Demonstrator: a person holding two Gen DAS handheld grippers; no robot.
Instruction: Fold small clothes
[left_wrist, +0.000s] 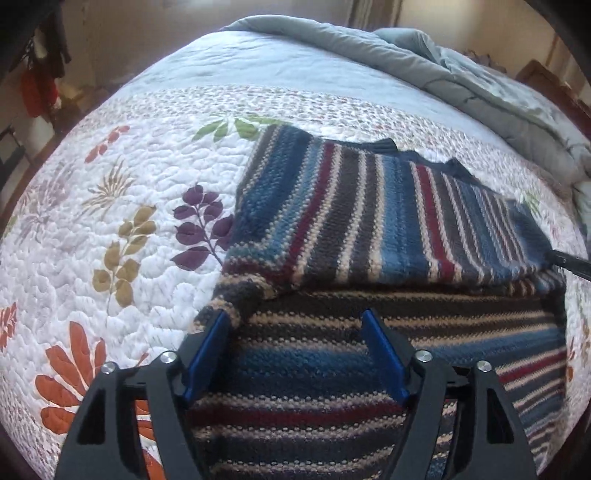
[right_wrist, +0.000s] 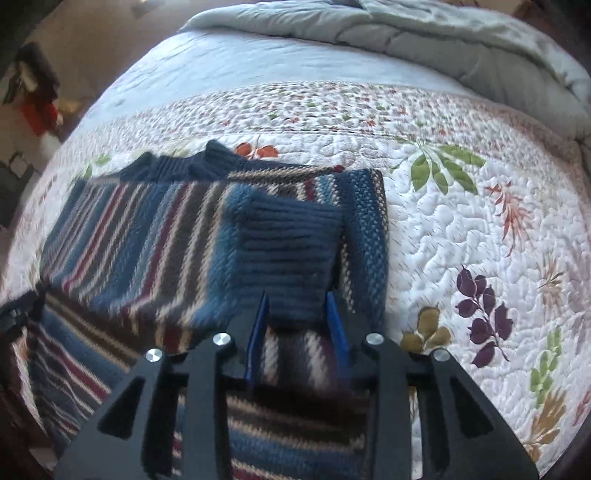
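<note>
A small striped knit sweater in blue, maroon, brown and cream lies on the bed, one part folded across its body. My left gripper hovers over the sweater's near left edge, its jaws wide apart with only flat knit below them. In the right wrist view the sweater has a sleeve laid across it, ending in a navy ribbed cuff. My right gripper stands at the cuff's near edge. Its blue pads are apart and not pressing the cuff.
The bed carries a white quilted cover with leaf and flower prints. A rumpled grey duvet is heaped along the far side. A black part pokes in at the sweater's right edge. Dark furniture and red cloth stand beyond the bed's left.
</note>
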